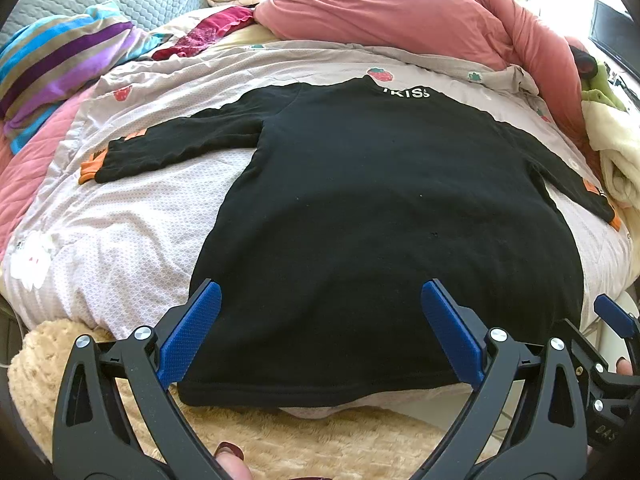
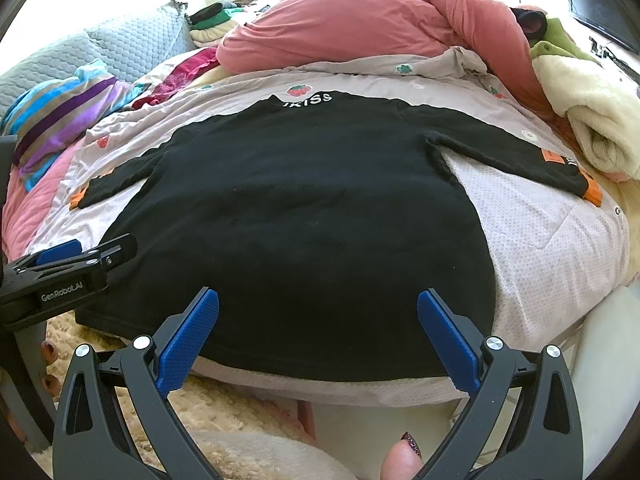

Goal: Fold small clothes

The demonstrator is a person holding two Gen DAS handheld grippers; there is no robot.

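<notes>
A black long-sleeved top (image 1: 360,208) (image 2: 288,208) lies flat on the bed, collar with white lettering at the far end, both sleeves spread out with orange cuffs. My left gripper (image 1: 320,332) is open over the hem's left part, its blue fingers (image 1: 192,332) wide apart with nothing between them. My right gripper (image 2: 318,340) is open too, hovering over the hem's right part. The left gripper (image 2: 64,272) also shows from the side in the right wrist view, and a tip of the right gripper (image 1: 616,316) in the left wrist view.
The top rests on a pale strawberry-print quilt (image 1: 120,240) (image 2: 540,240). A pink duvet (image 1: 400,12) is heaped behind, a striped blanket (image 1: 60,64) at left, a cream fleece (image 2: 592,120) at right. A beige fluffy rug (image 1: 280,436) lies below the bed edge.
</notes>
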